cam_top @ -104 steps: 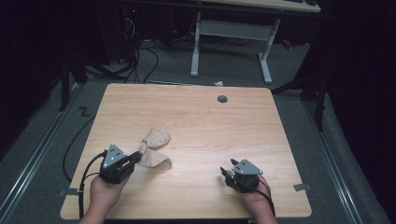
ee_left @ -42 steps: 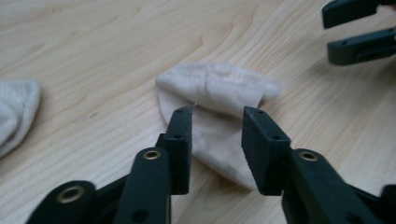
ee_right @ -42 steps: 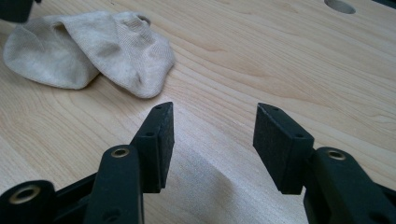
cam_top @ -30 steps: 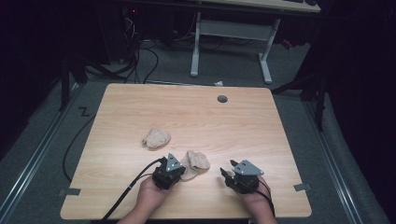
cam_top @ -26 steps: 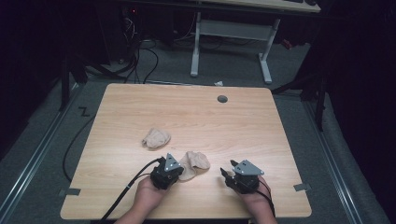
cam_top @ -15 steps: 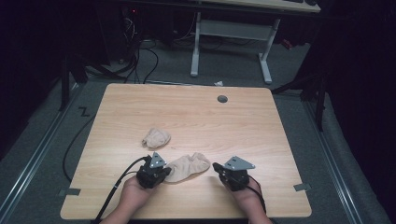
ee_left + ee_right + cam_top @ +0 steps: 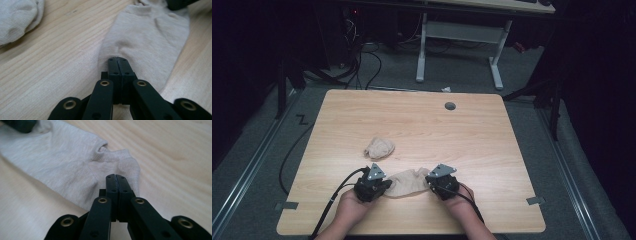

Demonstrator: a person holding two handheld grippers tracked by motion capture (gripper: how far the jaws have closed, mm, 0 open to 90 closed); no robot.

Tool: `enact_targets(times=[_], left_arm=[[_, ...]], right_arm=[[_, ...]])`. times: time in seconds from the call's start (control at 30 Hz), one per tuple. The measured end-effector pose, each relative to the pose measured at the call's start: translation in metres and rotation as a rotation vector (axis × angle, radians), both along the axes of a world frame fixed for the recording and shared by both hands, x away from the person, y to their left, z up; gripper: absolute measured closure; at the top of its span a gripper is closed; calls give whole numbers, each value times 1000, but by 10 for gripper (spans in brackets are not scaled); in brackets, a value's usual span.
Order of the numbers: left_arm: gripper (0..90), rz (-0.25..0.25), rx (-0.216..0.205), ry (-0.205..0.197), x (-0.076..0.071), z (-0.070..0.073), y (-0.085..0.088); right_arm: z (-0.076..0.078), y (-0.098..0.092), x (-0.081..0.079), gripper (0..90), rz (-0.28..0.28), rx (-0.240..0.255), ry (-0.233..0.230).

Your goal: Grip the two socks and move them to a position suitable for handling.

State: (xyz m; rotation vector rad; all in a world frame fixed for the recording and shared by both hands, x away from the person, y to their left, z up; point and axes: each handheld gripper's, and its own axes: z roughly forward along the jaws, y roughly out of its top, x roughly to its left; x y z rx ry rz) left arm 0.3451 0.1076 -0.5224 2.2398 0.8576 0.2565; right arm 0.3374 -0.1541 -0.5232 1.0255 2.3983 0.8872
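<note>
presently, item one: flat beige sock (image 7: 408, 182), lying stretched out on the worktop (image 7: 422, 120) in the lower middle of the high view, between the two grippers; in the left gripper view the same sock (image 7: 147, 47) runs from the centre to the upper right of the frame; in the right gripper view it (image 7: 62, 167) spreads from the upper left to the centre, its ribbed cuff end nearest the jaw tips.

item two: left hand-held gripper (image 7: 384, 186), lower left of centre in the high view, held in a hand (image 7: 349, 210) that enters from the bottom edge, cable trailing down and left; jaws clenched together on one end of the flat sock, the cloth puckering at the tips in its own view (image 7: 117, 58).

item three: right hand-held gripper (image 7: 430, 181), lower right of centre in the high view, held in the other hand (image 7: 459, 205); its jaws have just been closing and now stand pressed together at the cuff end of the sock (image 7: 116, 176), with a fold of cloth at the tips.

item four: second sock (image 7: 379, 148), balled up, lying on the worktop just above and left of the flat one, apart from both grippers; seen at the upper left corner of the left gripper view (image 7: 17, 17).

item five: round dark grommet (image 7: 450, 106) in the worktop, upper middle of the high view, well apart from the socks.
</note>
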Motion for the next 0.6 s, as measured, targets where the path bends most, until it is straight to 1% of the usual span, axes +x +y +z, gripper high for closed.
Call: enact_targets(times=[0.1,0.2,0.23,0.3,0.33,0.37,0.4,0.43,0.47,0.5,0.53,0.57,0.6], left_arm=[[892,-26,-4,32,-5,1,1],[891,-54,14,31,-14,3,1],[888,-60,15,31,-16,3,1],[879,-66,11,32,-18,3,2],[841,-56,1,20,-19,4,4],[835,-56,1,20,-19,4,4],[835,-42,-13,0,-18,6,8],[819,-21,-22,-22,-16,8,11],[780,32,-25,-62,-8,12,18],[777,32,-25,-62,-8,12,18],[762,120,-6,-81,5,14,28],[760,150,-19,-74,12,16,34],[760,150,-19,-74,12,16,34]], right_arm=[[-2,-6,-20,900,14,33,4],[-2,-9,-38,899,36,39,6],[-2,-9,-42,898,41,40,8],[-1,-10,-45,891,45,42,12],[2,-13,-47,847,51,61,-19],[2,-13,-47,847,51,61,-19],[4,-15,-47,842,43,83,-32],[9,-19,-45,834,24,122,-58],[14,-27,-43,827,-7,166,-78],[14,-27,-43,827,-7,166,-78],[14,-32,-41,825,-24,173,-86],[14,-33,-40,822,-29,173,-83],[14,-33,-40,822,-29,173,-83]])
